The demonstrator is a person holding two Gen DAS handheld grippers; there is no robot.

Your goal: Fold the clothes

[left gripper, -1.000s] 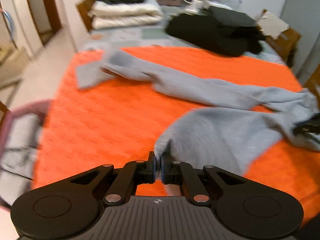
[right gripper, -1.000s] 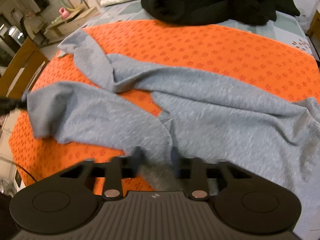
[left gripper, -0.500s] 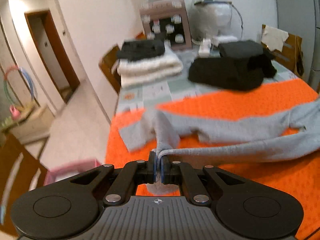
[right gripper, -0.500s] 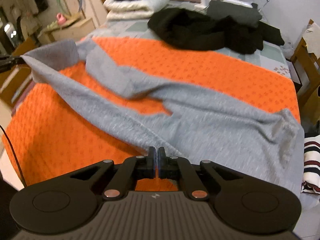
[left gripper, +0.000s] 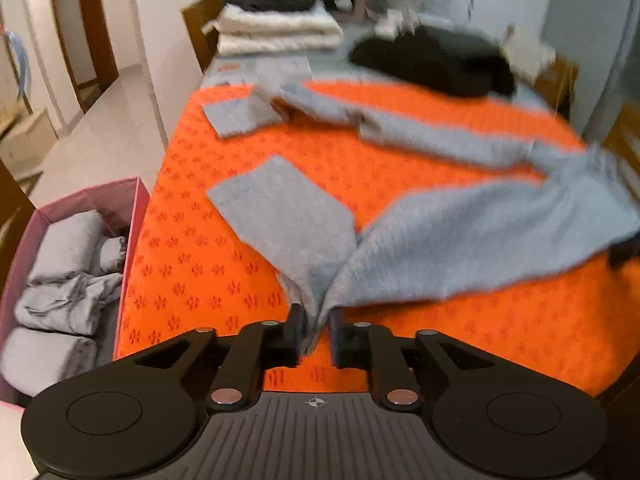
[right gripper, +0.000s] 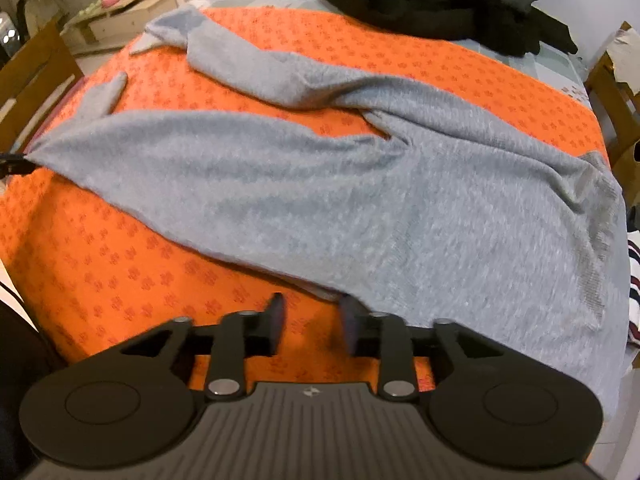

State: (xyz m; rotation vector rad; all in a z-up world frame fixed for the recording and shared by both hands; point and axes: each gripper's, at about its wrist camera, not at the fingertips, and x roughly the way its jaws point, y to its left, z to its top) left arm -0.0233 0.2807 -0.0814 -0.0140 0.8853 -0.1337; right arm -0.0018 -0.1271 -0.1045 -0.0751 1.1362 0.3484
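Observation:
A grey knit garment (left gripper: pixel 460 240) (right gripper: pixel 320 184) lies spread across the orange patterned table cover (left gripper: pixel 240 280) (right gripper: pixel 120 272), its two long parts running to the far left. My left gripper (left gripper: pixel 318 332) is at the near left corner, fingers slightly parted, with a bunched corner of the garment still between them. From the right wrist view that gripper (right gripper: pixel 12 166) shows at the left edge, the cloth drawn to a point there. My right gripper (right gripper: pixel 310 320) stands open over the orange cover, the garment's near edge just ahead of its fingertips, nothing between them.
A pink box (left gripper: pixel 136 216) with folded grey clothes stands beside the table's left side. A black clothes pile (left gripper: pixel 432 60) (right gripper: pixel 420 4) and a folded white stack (left gripper: pixel 276 32) sit at the far end. Wooden chairs (right gripper: pixel 36 72) flank the table. A striped garment (right gripper: pixel 634 280) is at the right.
Both grippers lifted and stretched the garment, then lowered it flat onto the cover. The right gripper's fingers have opened and let go; the left's have parted somewhat.

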